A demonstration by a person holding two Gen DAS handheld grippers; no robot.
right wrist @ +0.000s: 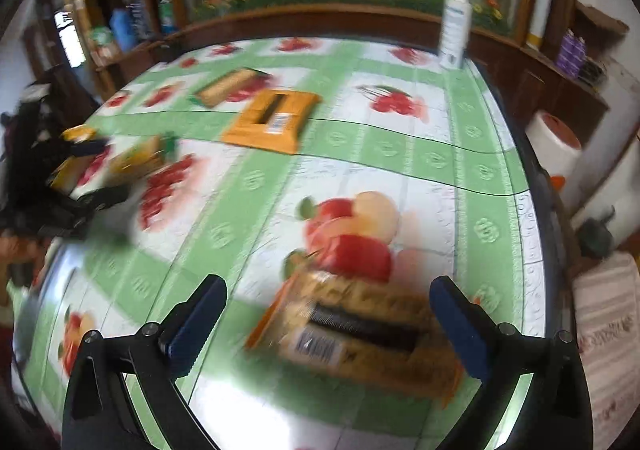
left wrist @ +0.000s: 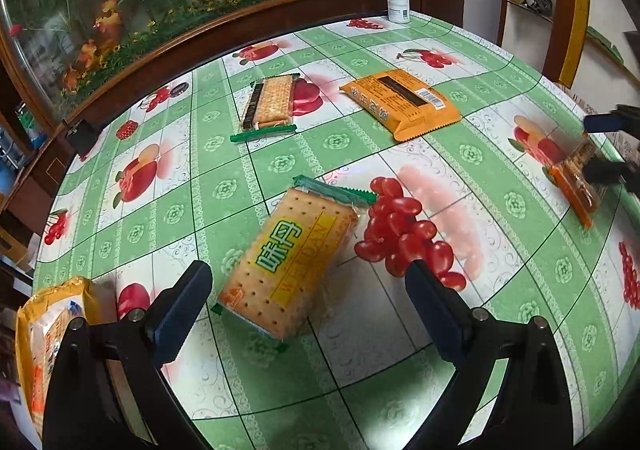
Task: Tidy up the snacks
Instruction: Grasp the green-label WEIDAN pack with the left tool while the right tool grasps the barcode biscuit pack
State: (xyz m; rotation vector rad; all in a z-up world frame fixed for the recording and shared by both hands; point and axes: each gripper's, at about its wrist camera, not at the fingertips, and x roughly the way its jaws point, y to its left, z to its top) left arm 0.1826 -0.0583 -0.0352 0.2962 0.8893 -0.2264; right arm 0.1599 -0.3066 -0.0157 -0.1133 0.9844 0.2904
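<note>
The left gripper (left wrist: 308, 302) is held low over the tabletop (left wrist: 500, 310), its fingers spread wide apart. Between them lies a green cracker pack (left wrist: 290, 264), flat, its long side running slantwise away to the right. The right gripper (right wrist: 328, 314) is also spread wide, with an orange cracker pack (right wrist: 360, 334) lying crosswise between its fingers, blurred. Only the left view shows a yellow bag (left wrist: 44, 334) at the near left edge. An orange box (left wrist: 400, 102) lies farther back.
</note>
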